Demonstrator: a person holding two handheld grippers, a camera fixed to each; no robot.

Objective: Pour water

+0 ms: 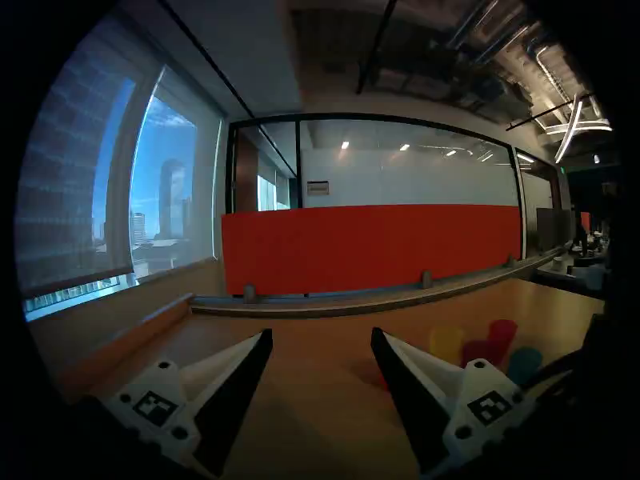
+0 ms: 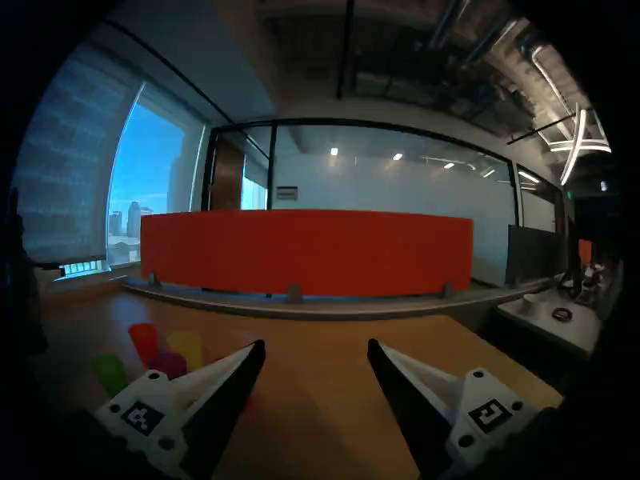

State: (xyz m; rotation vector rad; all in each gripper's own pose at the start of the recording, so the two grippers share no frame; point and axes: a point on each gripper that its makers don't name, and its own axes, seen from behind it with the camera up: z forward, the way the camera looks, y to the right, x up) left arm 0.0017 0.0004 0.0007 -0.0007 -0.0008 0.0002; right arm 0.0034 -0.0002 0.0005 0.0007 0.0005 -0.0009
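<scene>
Cups dot the table before a red divider; left gripper and right gripper spread apart.

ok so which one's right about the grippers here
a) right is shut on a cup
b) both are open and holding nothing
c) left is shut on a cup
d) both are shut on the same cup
B: the left gripper and the right gripper each have their fingers spread wide apart, and the coloured cups stand off to the side on the wooden table, with no finger pressing on them.
</scene>
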